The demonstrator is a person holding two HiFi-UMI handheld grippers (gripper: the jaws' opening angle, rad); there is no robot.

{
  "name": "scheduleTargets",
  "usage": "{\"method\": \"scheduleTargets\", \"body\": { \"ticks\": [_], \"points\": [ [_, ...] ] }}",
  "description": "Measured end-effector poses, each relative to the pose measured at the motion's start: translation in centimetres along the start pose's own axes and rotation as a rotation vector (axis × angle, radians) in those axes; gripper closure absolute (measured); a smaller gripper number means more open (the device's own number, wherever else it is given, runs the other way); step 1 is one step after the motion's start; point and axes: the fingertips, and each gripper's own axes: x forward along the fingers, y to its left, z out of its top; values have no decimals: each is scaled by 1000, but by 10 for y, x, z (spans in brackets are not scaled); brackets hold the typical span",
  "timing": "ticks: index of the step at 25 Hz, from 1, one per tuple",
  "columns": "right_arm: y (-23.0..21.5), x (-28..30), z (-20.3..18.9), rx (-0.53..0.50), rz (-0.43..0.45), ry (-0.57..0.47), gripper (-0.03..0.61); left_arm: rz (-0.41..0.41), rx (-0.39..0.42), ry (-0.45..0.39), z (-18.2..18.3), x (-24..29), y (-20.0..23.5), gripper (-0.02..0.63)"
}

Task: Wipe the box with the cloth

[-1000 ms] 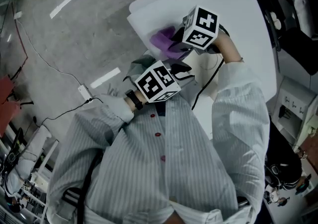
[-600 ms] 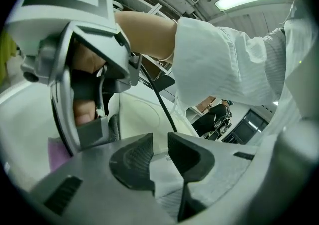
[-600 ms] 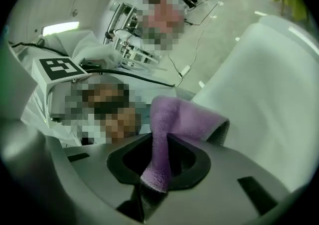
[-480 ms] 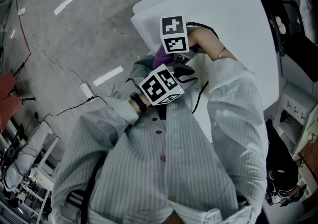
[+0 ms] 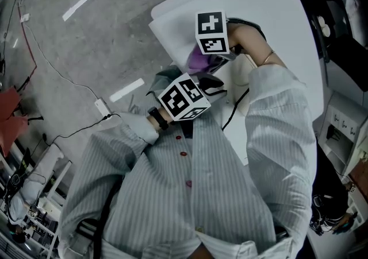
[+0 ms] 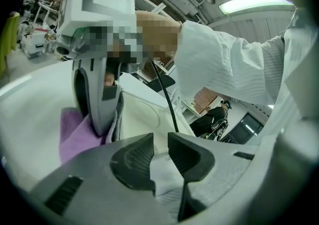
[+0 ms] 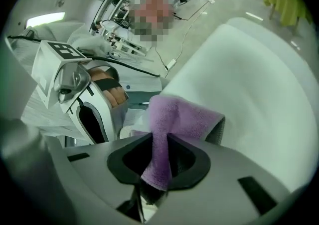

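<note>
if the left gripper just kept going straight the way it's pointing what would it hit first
Most likely the top of the white box, just right of the right gripper and its purple cloth. Depth is hard to judge in this view.

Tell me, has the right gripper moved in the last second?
Yes. The right gripper, shut on the cloth, slid left across the white box toward its left edge.

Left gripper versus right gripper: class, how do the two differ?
The right gripper is shut on the purple terry cloth; the left gripper holds nothing, its jaws a narrow gap apart. The right gripper is at the white box; the left gripper sits nearer the person's striped shirt. Both carry marker cubes.
</note>
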Motion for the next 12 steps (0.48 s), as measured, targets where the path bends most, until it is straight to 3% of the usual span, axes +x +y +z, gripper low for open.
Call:
{"method": "scheduleTargets", "body": {
  "ticks": [12],
  "points": [
    [-35, -32, -42, 141, -84, -70, 499, -16, 2, 23, 0, 1, -2, 528]
  ]
}}
